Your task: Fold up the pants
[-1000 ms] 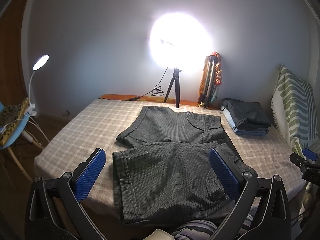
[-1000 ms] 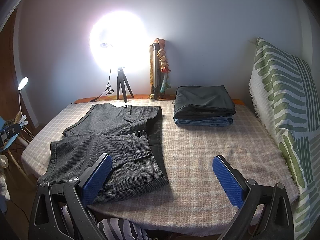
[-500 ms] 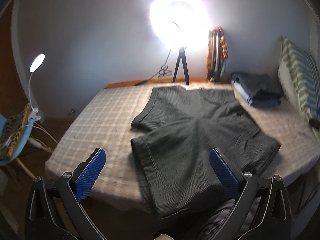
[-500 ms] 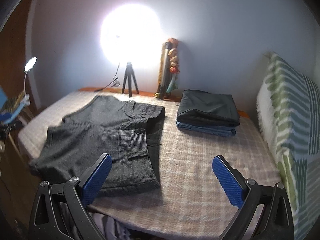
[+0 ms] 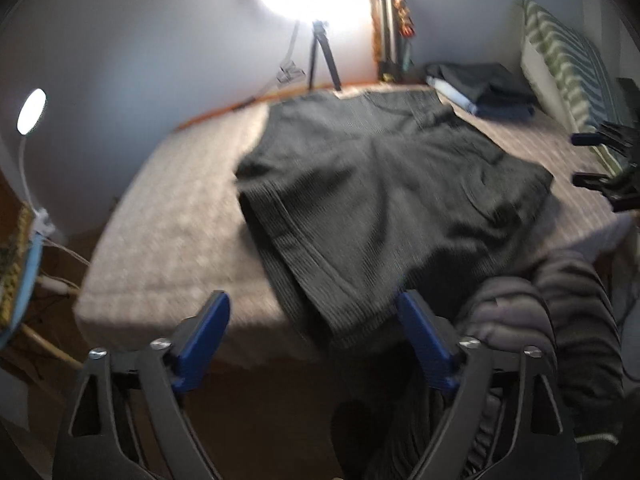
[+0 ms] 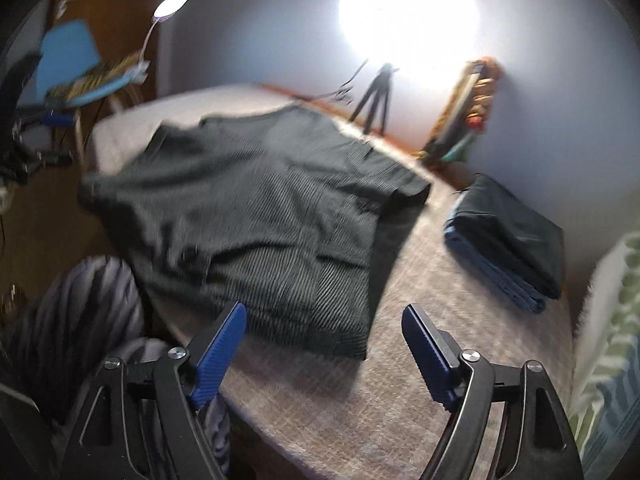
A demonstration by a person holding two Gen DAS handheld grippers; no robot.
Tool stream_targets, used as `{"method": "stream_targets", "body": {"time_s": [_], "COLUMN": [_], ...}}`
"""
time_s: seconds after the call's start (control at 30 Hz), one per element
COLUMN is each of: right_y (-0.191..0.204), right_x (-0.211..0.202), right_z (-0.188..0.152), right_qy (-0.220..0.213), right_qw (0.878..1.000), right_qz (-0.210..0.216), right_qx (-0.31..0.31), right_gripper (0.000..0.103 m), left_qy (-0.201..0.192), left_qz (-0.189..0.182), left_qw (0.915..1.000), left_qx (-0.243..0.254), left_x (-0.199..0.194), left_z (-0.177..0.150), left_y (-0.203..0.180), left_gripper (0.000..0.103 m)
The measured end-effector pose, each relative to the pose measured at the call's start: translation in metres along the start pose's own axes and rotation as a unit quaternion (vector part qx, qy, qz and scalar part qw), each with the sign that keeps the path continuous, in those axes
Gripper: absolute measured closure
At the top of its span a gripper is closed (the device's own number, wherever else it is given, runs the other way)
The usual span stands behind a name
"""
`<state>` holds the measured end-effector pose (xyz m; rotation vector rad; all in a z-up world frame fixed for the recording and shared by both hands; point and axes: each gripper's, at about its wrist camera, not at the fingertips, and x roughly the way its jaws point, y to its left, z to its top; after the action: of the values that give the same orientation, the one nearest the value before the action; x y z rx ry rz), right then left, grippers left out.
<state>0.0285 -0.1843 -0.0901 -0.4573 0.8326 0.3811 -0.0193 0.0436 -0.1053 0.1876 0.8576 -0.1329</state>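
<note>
Dark grey shorts (image 5: pixel 380 196) lie spread flat on the checked bed cover (image 5: pixel 180 224), one leg hem hanging over the near edge. They also show in the right wrist view (image 6: pixel 256 216). My left gripper (image 5: pixel 314 332) is open and empty, held off the bed in front of the near leg hem. My right gripper (image 6: pixel 324 340) is open and empty, just over the near bed edge by the waistband corner. Both views are blurred by motion.
A stack of folded clothes (image 6: pixel 508 240) lies at the back right of the bed. A striped green pillow (image 5: pixel 568 68) leans on the right. A ring light on a tripod (image 5: pixel 320 52) stands at the back. A chair with a lamp (image 6: pixel 80 68) is left. Striped trouser legs (image 5: pixel 560 340) are below.
Both grippers have pulled back and swung: the left has dropped lower and left of the bed edge, the right has turned leftwards toward the shorts. The shorts have not moved.
</note>
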Motion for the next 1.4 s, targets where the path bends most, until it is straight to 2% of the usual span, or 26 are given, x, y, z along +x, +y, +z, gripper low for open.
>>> {"method": "stream_targets", "body": {"time_s": [0.1, 0.23, 0.4, 0.57, 0.73, 0.9, 0.97, 1.0, 1.03, 1.13, 1.4], "right_y": [0.008, 0.018, 0.022, 0.021, 0.023, 0.030, 0.036, 0.038, 0.038, 0.034, 0.019], "right_x": [0.019, 0.036, 0.055, 0.071, 0.071, 0.074, 0.078, 0.080, 0.080, 0.075, 0.052], "right_z": [-0.004, -0.006, -0.002, 0.000, -0.004, -0.008, -0.010, -0.011, -0.010, -0.004, 0.031], "right_qy": [0.026, 0.042, 0.056, 0.074, 0.075, 0.078, 0.085, 0.089, 0.087, 0.079, 0.031], "right_qw": [0.999, 0.996, 0.993, 0.990, 0.986, 0.983, 0.981, 0.980, 0.980, 0.984, 0.992], "right_qz": [0.021, 0.052, 0.076, 0.084, 0.099, 0.093, 0.078, 0.067, 0.075, 0.077, 0.044], "right_qx": [-0.024, -0.053, -0.070, -0.087, -0.112, -0.137, -0.155, -0.164, -0.161, -0.142, -0.111], "right_gripper": [0.034, 0.039, 0.040, 0.041, 0.041, 0.041, 0.052, 0.062, 0.069, 0.079, 0.087], "left_qy": [0.016, 0.033, 0.035, 0.041, 0.044, 0.037, 0.030, 0.026, 0.021, 0.008, -0.046], "left_qz": [-0.021, -0.043, -0.068, -0.092, -0.121, -0.132, -0.130, -0.130, -0.129, -0.129, -0.130], "left_qw": [0.9996, 0.9984, 0.9968, 0.9948, 0.9907, 0.9888, 0.9894, 0.9896, 0.9900, 0.9902, 0.9889], "left_qx": [-0.006, -0.018, -0.023, -0.015, -0.043, -0.059, -0.058, -0.057, -0.055, -0.053, -0.056], "left_x": [0.009, 0.027, 0.040, 0.048, 0.049, 0.046, 0.042, 0.040, 0.037, 0.033, 0.022], "left_z": [-0.013, -0.021, -0.017, -0.014, -0.015, -0.011, -0.008, -0.007, -0.005, 0.001, 0.043], "left_y": [-0.003, -0.004, -0.004, -0.006, 0.005, 0.010, 0.011, 0.011, 0.011, 0.015, 0.033], "left_gripper": [0.029, 0.046, 0.058, 0.076, 0.089, 0.093, 0.094, 0.094, 0.094, 0.095, 0.095]}}
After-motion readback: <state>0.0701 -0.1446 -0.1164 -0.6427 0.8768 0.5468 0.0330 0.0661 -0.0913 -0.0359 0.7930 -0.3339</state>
